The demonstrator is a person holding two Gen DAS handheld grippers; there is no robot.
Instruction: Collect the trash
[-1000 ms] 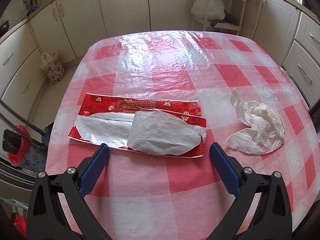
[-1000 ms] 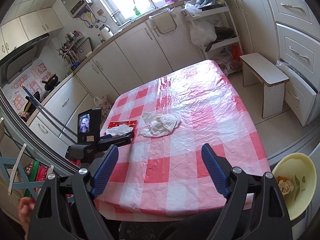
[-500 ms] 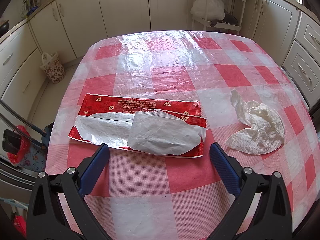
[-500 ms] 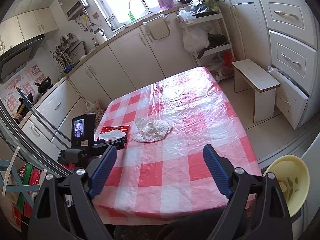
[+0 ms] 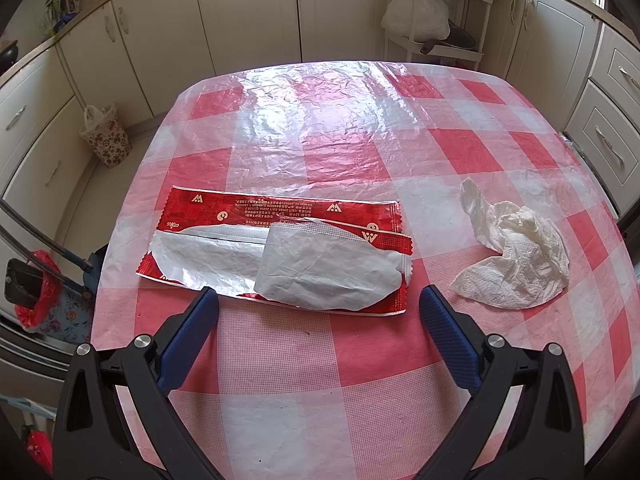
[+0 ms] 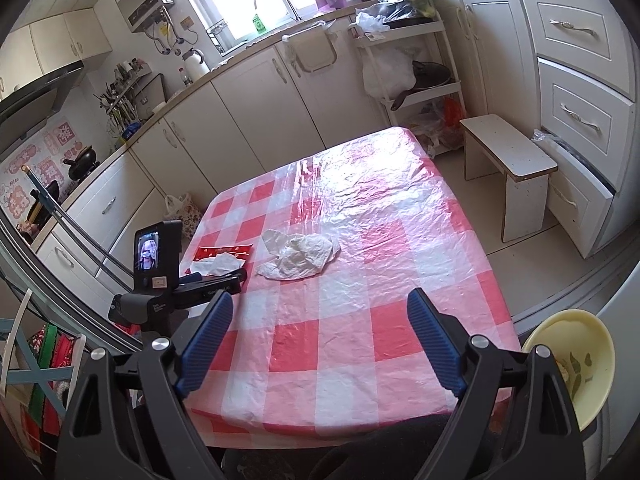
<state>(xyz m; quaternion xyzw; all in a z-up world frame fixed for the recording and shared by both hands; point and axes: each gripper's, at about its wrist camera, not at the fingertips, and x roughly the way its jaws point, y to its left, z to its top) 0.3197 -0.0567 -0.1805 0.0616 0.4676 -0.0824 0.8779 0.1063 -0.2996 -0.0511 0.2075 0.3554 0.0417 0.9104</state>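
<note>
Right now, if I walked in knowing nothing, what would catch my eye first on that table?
The red-and-white checked tablecloth fills the view. On it, just ahead of the open left claw, lies a torn red wrapper with its silvery inside showing. To its right sits a crumpled white tissue, apart from the wrapper. The right claw hangs open over the table's near edge, with a yellow bowl off the table at the right.

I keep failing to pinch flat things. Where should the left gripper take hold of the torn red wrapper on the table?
Probably at the white flap of the red wrapper: it looks curled a little above the rest, which lies flat on the tablecloth. Bring the open left gripper down from the near edge, one finger on each side.
</note>
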